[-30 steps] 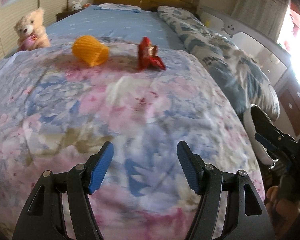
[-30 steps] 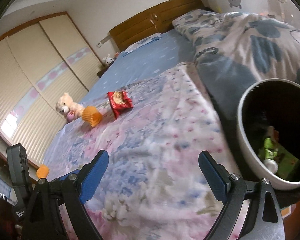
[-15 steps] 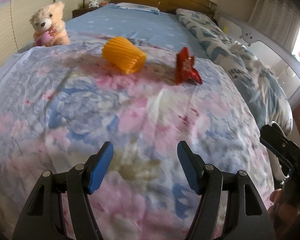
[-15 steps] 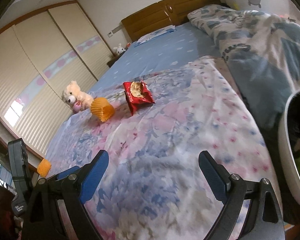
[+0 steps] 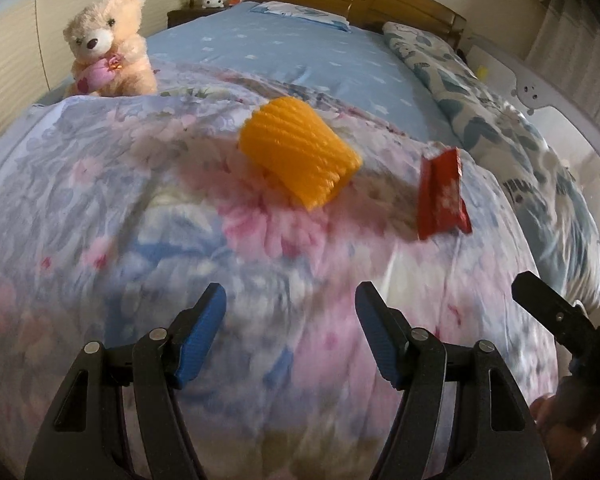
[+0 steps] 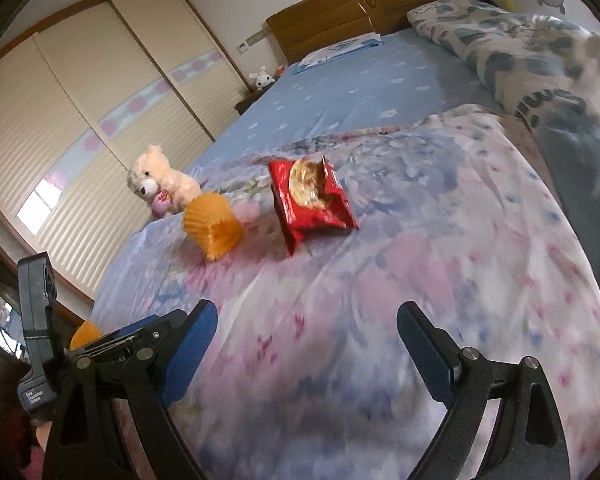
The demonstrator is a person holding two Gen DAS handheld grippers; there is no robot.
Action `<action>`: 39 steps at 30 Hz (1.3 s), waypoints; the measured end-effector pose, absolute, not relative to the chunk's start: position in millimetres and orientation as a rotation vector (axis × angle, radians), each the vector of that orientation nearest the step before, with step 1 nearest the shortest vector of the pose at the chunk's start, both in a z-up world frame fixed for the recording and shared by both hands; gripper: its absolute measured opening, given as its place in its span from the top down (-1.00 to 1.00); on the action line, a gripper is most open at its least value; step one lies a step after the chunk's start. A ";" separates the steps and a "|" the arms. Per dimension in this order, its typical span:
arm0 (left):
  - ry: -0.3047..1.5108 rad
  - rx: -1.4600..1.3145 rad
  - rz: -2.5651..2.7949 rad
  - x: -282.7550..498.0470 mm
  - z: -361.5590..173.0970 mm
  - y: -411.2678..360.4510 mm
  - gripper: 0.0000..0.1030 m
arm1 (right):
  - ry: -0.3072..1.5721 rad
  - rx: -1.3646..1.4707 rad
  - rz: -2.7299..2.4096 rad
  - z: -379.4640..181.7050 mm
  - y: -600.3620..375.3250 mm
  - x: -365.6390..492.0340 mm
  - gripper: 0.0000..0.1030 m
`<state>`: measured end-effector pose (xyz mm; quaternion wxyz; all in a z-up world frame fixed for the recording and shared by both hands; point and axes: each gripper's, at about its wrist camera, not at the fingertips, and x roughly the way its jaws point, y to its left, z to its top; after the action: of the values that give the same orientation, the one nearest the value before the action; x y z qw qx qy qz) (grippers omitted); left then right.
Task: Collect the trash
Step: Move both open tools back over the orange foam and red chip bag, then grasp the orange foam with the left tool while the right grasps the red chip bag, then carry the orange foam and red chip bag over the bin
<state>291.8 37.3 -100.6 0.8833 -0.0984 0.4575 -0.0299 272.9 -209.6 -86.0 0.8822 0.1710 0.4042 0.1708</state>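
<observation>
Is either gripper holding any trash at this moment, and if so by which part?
Nothing is held. The left gripper and right gripper are both open and empty; the orange foam sleeve and red snack wrapper lie untouched on the quilt.

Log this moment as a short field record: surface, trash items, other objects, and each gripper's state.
surface: floral quilt over a blue-sheeted bed
trash 1: orange foam fruit net, lying on its side on the quilt
trash 2: red snack wrapper, torn open, beside the net, not touching it
other: teddy bear sitting at the quilt's far edge
left gripper: open, empty, above the quilt, short of the net
right gripper: open, empty, pointed toward the wrapper
trash bin: not in view
</observation>
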 end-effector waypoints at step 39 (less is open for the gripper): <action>0.913 -0.198 -0.220 261.7 -82.6 6.7 0.85 | 0.823 0.369 0.370 -76.1 -208.8 273.1 0.14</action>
<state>261.7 6.7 -82.6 0.8870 -0.0950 0.4392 -0.1060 273.1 -208.8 -76.1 0.8835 0.1772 0.3954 0.1778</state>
